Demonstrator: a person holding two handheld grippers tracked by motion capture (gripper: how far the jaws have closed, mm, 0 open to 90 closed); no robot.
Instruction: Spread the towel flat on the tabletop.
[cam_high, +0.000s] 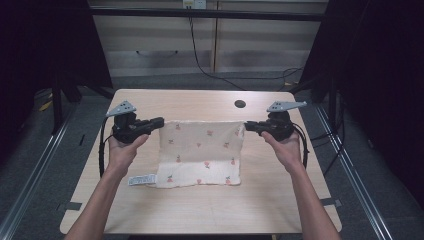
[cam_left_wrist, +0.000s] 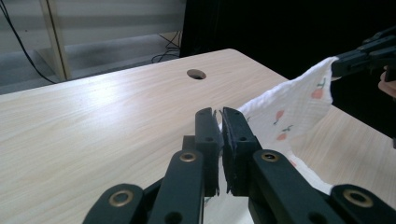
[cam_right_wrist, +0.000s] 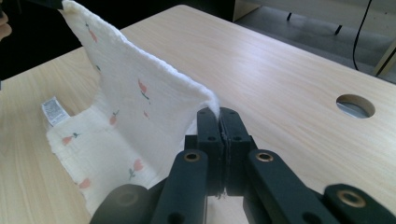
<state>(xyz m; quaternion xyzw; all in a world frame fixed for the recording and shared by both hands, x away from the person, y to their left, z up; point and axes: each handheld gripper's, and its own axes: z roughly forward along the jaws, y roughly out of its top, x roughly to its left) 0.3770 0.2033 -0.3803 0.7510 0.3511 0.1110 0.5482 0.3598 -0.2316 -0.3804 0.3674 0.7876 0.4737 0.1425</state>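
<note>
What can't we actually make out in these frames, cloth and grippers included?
- Care tag on the cloth: print too small to read in the high view, blurred in the right gripper view.
- Cloth corner inside the left gripper: hidden between the shut jaws in the left gripper view.
- Cloth corner inside the right gripper: likewise hidden, right gripper view.
- Underside of the lifted cloth half: faces away in the high view.
- Table near edge: cut off by the frame.

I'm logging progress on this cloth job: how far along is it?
Done: both far corners of the cloth are gripped, by the left gripper and the right gripper. In hand: the far edge is lifted, near part on the table. Left: probably the fold itself.
</note>
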